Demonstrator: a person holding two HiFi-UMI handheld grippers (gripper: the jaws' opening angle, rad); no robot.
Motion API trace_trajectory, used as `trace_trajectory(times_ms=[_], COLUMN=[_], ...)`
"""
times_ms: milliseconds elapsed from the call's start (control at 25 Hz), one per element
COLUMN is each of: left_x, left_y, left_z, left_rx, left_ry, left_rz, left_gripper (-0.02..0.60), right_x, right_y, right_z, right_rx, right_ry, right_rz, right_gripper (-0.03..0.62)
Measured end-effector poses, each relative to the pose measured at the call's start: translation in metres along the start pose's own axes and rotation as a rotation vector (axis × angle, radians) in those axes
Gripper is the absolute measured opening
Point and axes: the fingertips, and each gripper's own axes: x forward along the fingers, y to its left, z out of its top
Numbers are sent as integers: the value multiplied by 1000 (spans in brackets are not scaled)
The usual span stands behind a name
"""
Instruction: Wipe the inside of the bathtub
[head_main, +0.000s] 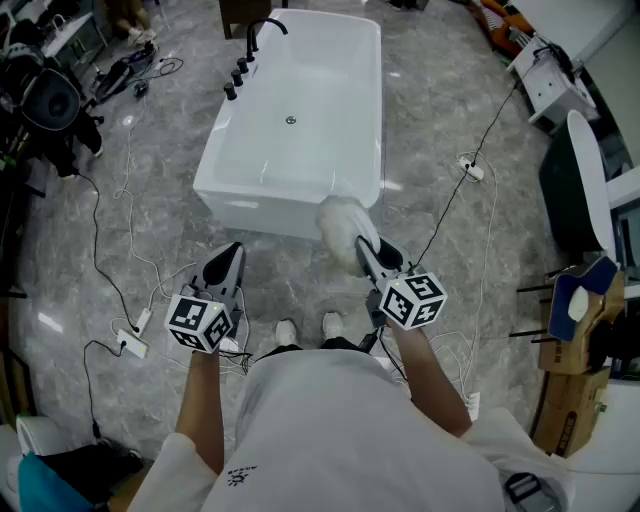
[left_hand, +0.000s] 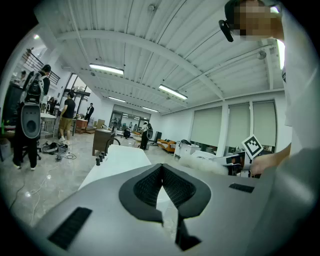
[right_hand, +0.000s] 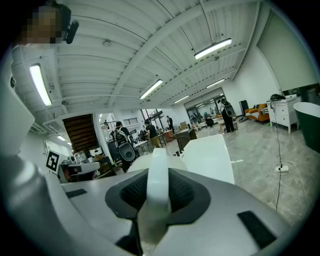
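A white freestanding bathtub (head_main: 300, 200) stands on the grey marble floor just ahead of me, its drain (head_main: 291, 120) visible inside. My right gripper (head_main: 368, 255) is shut on the white handle (right_hand: 159, 185) of a fluffy white duster (head_main: 340, 225), whose head hangs over the tub's near right corner. My left gripper (head_main: 230, 255) is shut with nothing in it, low in front of the tub's near left side. In the left gripper view the tub (left_hand: 120, 155) lies ahead and the duster (left_hand: 202, 164) shows to the right. The right gripper view shows the tub (right_hand: 210, 155) beyond the handle.
A black faucet (head_main: 262, 30) rises at the tub's far left edge. Cables and a power strip (head_main: 130, 343) lie on the floor at left, near black equipment (head_main: 45, 100). At right stand a white chair (head_main: 590, 180) and cardboard boxes (head_main: 575, 330). People stand far off.
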Motion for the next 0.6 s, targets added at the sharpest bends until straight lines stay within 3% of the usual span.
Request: trace_trajectory(times_ms=[600], left_x=[-12], left_y=[25], left_z=[1], left_rx=[2], left_ry=[-15], left_rz=[4], left_gripper=[12], right_x=[13], right_y=[22], right_z=[-6], right_rx=[4], right_ry=[1], right_rz=[-1], right_gripper=[100])
